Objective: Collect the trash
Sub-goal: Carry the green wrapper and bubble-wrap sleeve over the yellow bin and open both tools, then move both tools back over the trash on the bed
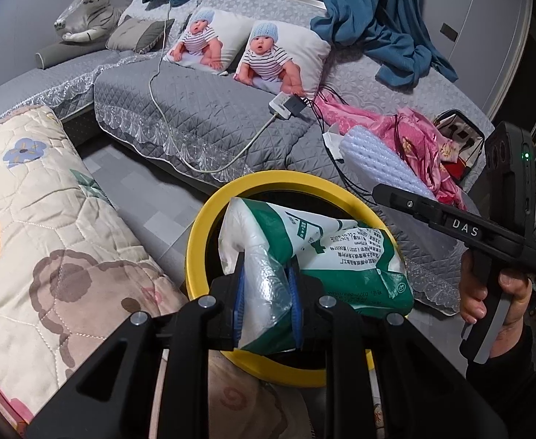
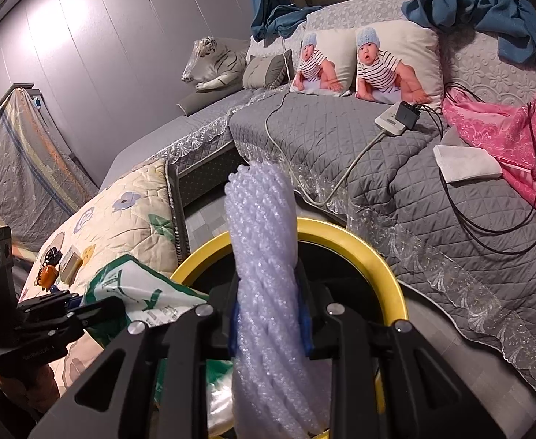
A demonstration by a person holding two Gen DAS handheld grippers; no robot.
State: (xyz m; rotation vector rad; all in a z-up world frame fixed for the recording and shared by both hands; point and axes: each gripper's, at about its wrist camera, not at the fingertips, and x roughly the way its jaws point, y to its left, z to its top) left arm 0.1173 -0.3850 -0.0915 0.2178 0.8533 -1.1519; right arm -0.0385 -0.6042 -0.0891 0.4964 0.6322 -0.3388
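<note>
Left wrist view: left gripper (image 1: pixel 266 303) clamped a wrapper (image 1: pixel 315 252) over the bin (image 1: pixel 198 241), ready to drop; right gripper (image 2: pixel 270 323) pinched foam (image 2: pixel 264 256) nearby.

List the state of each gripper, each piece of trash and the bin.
left gripper: shut on the green-and-white plastic bag.
green-and-white plastic bag: crumpled, held over the bin.
right gripper: shut on the bubble wrap.
bubble wrap: rolled, held upright above the bin.
yellow-rimmed bin: open-topped, beside the sofa.

Glossy crinkled plastic bag (image 1: pixel 304 256), bubbly translucent foam wrap (image 2: pixel 268 274), smooth yellow plastic bin rim (image 2: pixel 359 245), quilted matt cloth sofa cover (image 1: pixel 202 109).
</note>
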